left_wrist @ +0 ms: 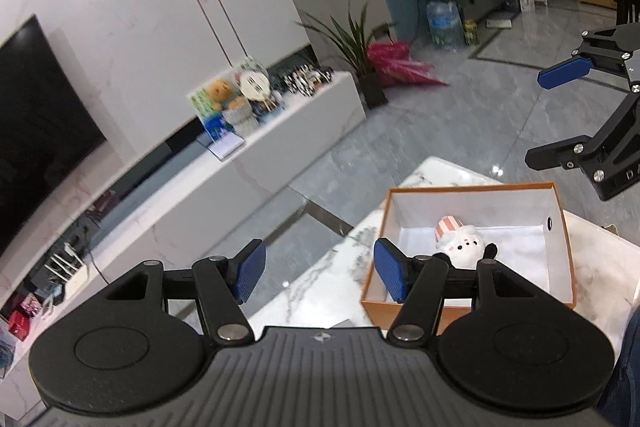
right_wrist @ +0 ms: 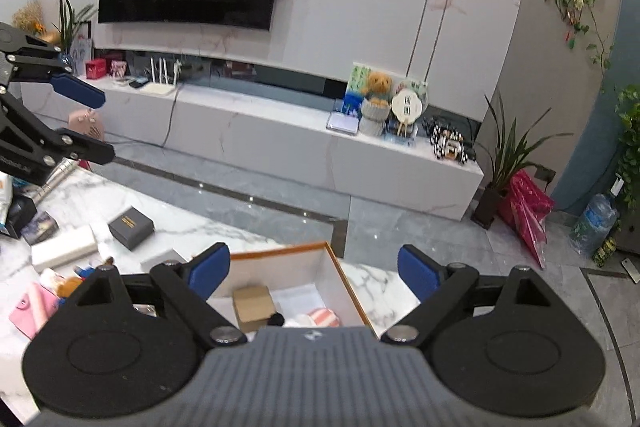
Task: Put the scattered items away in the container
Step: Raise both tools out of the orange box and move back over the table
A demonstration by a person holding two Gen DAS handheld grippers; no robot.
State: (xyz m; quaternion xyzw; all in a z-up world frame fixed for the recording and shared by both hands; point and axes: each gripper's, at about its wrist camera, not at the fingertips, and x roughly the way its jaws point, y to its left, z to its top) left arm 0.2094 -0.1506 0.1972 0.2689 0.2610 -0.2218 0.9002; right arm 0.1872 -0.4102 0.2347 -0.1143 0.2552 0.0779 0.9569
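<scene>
An orange cardboard box with a white inside point(left_wrist: 558, 211) stands on the marble table. A white plush toy with a striped hat point(left_wrist: 460, 241) lies in it. In the right wrist view the box point(right_wrist: 344, 279) also holds a small brown carton point(right_wrist: 254, 305) and the plush point(right_wrist: 320, 317). My left gripper point(left_wrist: 318, 275) is open and empty, above the box's left edge. My right gripper point(right_wrist: 314, 273) is open and empty, above the box. Each gripper shows in the other's view, the right one point(left_wrist: 548, 115) and the left one point(right_wrist: 100, 125).
Scattered on the marble table point(right_wrist: 192, 223) left of the box are a dark gift box point(right_wrist: 131, 226), a white flat box point(right_wrist: 64, 249), a pink pouch point(right_wrist: 30, 309) and several small packs. Beyond the table is grey floor and a long white TV bench point(right_wrist: 280, 131).
</scene>
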